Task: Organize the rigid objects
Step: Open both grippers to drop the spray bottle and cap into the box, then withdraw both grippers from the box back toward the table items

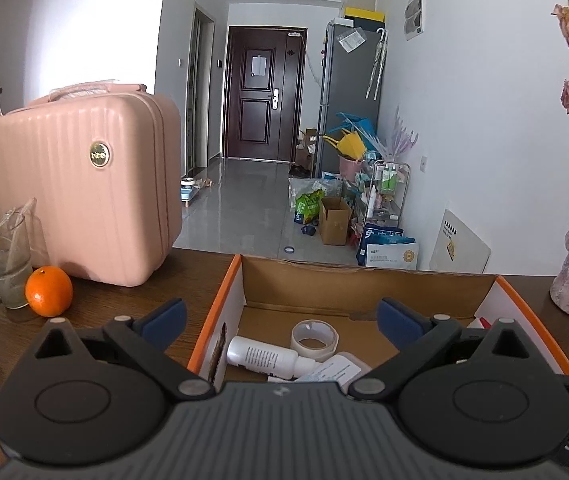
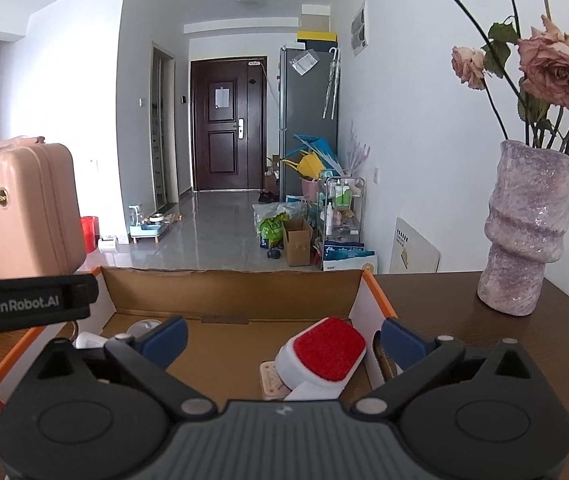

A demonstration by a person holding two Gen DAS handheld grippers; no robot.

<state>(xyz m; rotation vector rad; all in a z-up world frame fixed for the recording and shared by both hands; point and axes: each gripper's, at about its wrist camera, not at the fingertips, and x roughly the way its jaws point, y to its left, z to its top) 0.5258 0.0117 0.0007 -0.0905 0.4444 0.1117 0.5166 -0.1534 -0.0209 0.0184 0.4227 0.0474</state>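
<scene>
On the dark wooden table (image 1: 96, 312) a pink ribbed suitcase (image 1: 84, 192) stands upright at the left, a round gold badge on its front, the lettering too small to read. Just beside it, to the right, sits an open cardboard box (image 1: 220, 320) with orange-edged white sides. In it lie a white bottle (image 1: 260, 354) on its side with fine print I cannot read, a roll of tape (image 1: 314, 338) behind it, and, on the right, a white brush with a red pad (image 2: 326, 356) resting over a flat pale piece. A mottled pink vase (image 2: 524, 232) of dried roses stands right of the box. An orange (image 1: 49, 291) sits in front of the suitcase, touching a clear glass (image 1: 4, 264). The left gripper (image 1: 282, 316) and right gripper (image 2: 282, 334) both hang over the box, jaws spread wide, gripping nothing. A black strap in the right wrist view reads "GenRobot.AI".
</scene>
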